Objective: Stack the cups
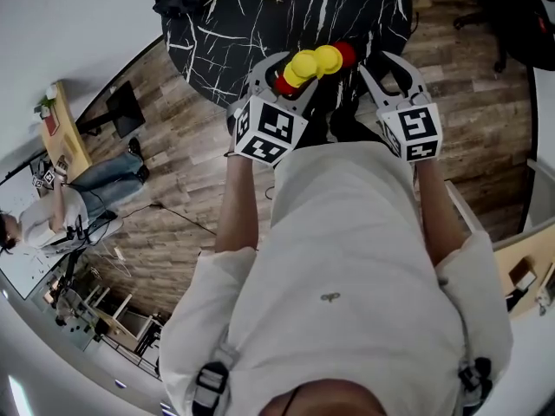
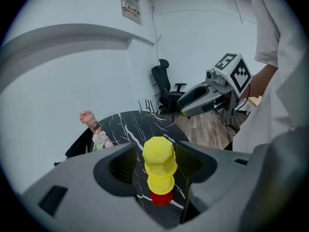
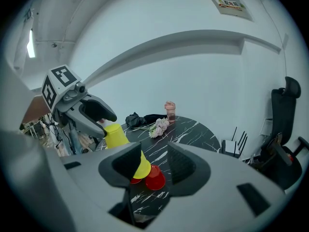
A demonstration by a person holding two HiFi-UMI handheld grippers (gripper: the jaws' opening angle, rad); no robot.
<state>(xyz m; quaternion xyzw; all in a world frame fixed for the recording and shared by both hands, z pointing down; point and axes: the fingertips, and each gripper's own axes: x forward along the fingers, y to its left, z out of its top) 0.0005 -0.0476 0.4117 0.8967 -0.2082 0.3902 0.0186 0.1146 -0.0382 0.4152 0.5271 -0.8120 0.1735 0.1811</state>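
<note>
L fingers [image 2: 126, 162] were released, flanking top yellow cup [image 2: 159, 154] of stack on bench [image 2: 129, 125]; R fingers [image 3: 179, 164] apart, empty. I reckoned clipping it on pull-back could topple the stack.

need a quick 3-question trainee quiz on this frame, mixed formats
1. True or false: the right gripper is shut on a cup.
2. The bottom cup of the stack between the left gripper's jaws is: A yellow, B red, C blue.
3. How many red cups are on the table?
Key: 1 false, its jaws stand apart and empty. 2 B. 3 two: one under the stack, one beside it.
</note>
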